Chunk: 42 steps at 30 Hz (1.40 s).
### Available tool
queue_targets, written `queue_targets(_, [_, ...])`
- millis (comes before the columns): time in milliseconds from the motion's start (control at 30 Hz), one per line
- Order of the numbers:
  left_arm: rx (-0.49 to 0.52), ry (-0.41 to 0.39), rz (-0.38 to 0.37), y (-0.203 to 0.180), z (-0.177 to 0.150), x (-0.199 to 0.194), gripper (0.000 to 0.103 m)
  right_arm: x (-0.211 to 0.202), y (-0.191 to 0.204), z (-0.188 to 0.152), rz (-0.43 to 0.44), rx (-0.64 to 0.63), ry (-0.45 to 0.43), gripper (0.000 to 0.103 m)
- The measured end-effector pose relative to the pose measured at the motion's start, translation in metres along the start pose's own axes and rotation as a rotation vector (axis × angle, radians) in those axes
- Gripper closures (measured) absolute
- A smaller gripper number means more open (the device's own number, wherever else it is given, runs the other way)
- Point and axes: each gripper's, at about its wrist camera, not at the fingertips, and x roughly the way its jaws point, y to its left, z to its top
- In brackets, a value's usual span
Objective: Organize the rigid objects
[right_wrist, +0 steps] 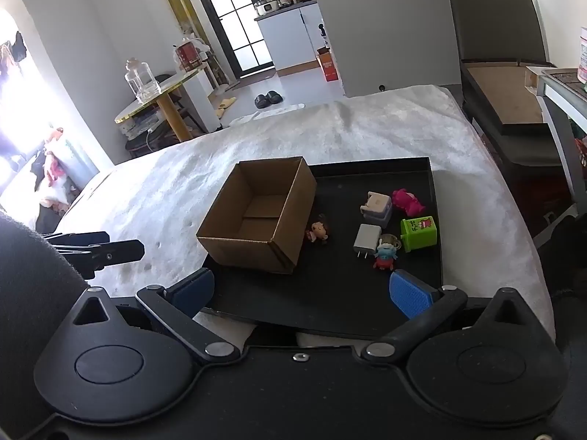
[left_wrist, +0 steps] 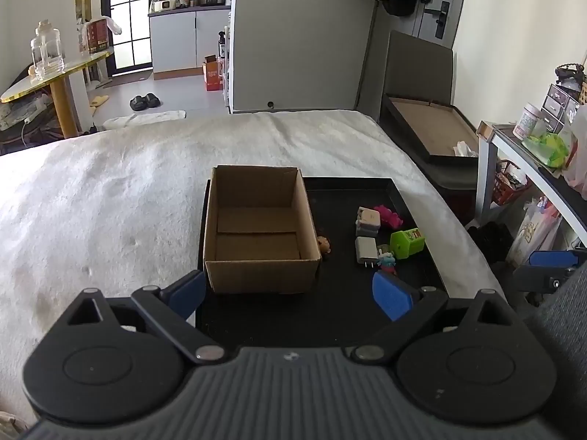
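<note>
The left gripper point(left_wrist: 290, 293) hangs above the near edge of a black tray point(left_wrist: 352, 183), its blue-padded fingers point(left_wrist: 390, 295) spread wide with nothing between them. Straight ahead of it, between the fingers' lines, stands an open cardboard box point(left_wrist: 258, 231) on the tray's left part; its inside shows only bare cardboard. Just beyond the box's right wall lies a small brown-haired figurine point(left_wrist: 323, 245). Further right of the gripper's right finger sit a white charger point(left_wrist: 366, 251) with its prongs toward the gripper, a small masked figurine point(left_wrist: 386, 258) beside it, a green block toy point(left_wrist: 406, 244), a stacked pale adapter point(left_wrist: 367, 220) and a pink toy point(left_wrist: 389, 215) behind them.

The right gripper point(right_wrist: 302, 291) is also held over the tray's near edge point(right_wrist: 330, 324), jaws wide apart and holding nothing. The masked figurine point(right_wrist: 385, 255) is just ahead of its right finger point(right_wrist: 411, 295), with the charger point(right_wrist: 367, 240) and green block point(right_wrist: 419, 233) close behind. The box point(right_wrist: 258, 216) lies ahead to the left, the brown-haired figurine point(right_wrist: 318, 233) beside its right wall. The tray rests on a white fuzzy blanket point(right_wrist: 256, 139).
</note>
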Motion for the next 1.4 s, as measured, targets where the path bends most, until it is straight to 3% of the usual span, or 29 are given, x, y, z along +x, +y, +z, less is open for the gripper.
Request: queue_targets(1400, [0.017,-0.005,0.000,-0.0039,0.0027,0.0017,0.006,0.0012,0.0021,0.0014,-0.012,-0.002,0.003,0.000])
